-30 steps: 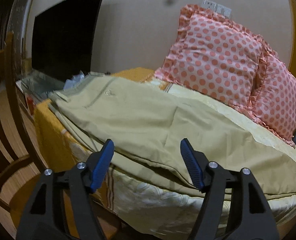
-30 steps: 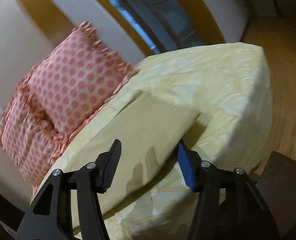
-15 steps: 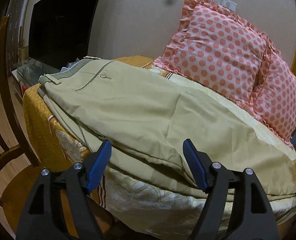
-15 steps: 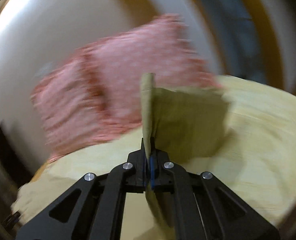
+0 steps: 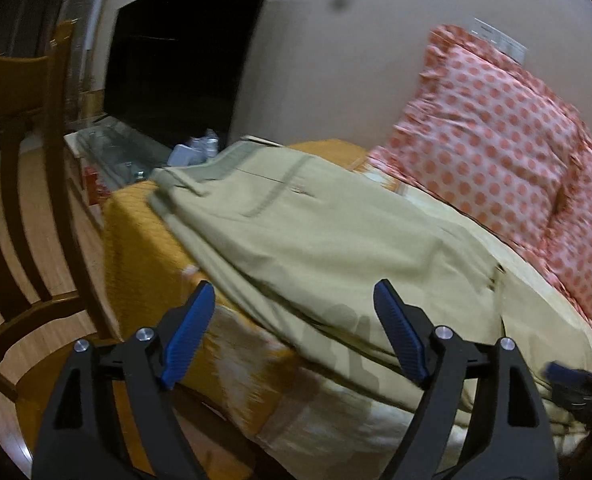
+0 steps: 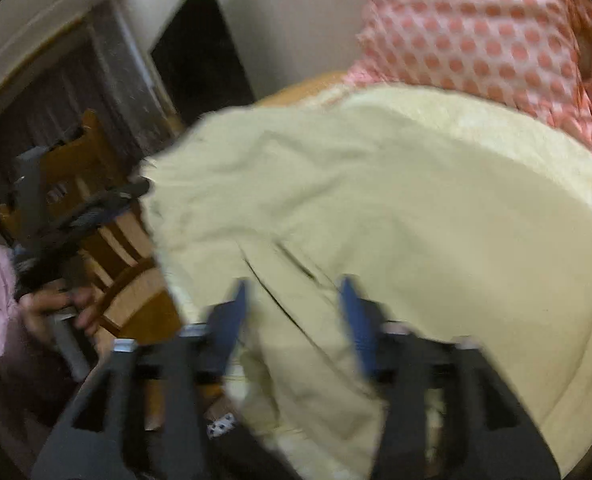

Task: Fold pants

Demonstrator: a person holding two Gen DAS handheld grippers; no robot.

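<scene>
A: Left wrist view, item one: khaki cotton pants (image 5: 336, 240), laid flat on the bed (image 5: 144, 240), which is covered by an orange-and-cream patterned bedspread. The waistband is seen at the far end near the bed's corner; the legs run toward the near right.

B: Left gripper (image 5: 296, 332) entered how?

A: Black frame, blue ribbed pads (image 5: 400, 336), jaws set wide apart. Nothing is held between them. It is positioned above the near edge of the bed, with the pants' lower fold between the pads in the line of sight.

B: Right wrist view?

A: Heavily blurred. Right gripper (image 6: 296, 320), same pattern, jaws parted. Pants (image 6: 356, 208) are seen spread beneath and beyond it; whether the fabric is touched by the pads cannot be told. No cloth is seen clamped.

B: Surroundings to be listed?

A: Two pink pillows with coral polka dots and ruffled edges (image 5: 496, 152), propped against the wall at the bed's far right, just beside the pants' far edge. Dark flat television screen (image 5: 184, 60), against the wall at left. Brown slatted wooden chair (image 5: 20, 160), beside the bed at left. In the right wrist view the person's left hand (image 6: 52, 308) is recorded at the left edge, wrapped around the other gripper's handle.
</scene>
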